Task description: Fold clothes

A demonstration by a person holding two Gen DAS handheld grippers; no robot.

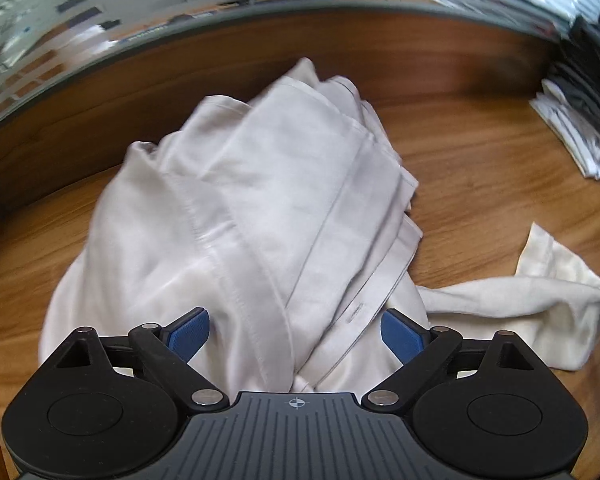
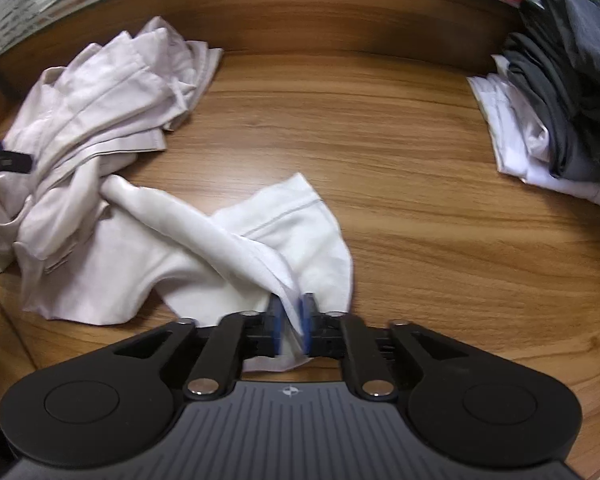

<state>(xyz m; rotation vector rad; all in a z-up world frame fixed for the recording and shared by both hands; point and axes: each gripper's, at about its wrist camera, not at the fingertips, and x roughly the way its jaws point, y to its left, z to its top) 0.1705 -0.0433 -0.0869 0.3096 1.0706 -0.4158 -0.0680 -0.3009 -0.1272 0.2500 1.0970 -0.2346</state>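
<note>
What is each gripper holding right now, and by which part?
The right gripper pinches the white shirt by a bunched edge near its sleeve. The left gripper is open over the shirt, holding nothing.

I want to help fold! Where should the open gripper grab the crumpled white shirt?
Probably the stitched hem edge of the white shirt, approached from the near side. That edge lies on top, right ahead of the open left gripper. The right gripper already pinches the other end.

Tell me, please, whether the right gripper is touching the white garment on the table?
Touching: in the right wrist view, the right gripper is shut on a fold of the white garment, cloth pinched between its blue pads.
</note>
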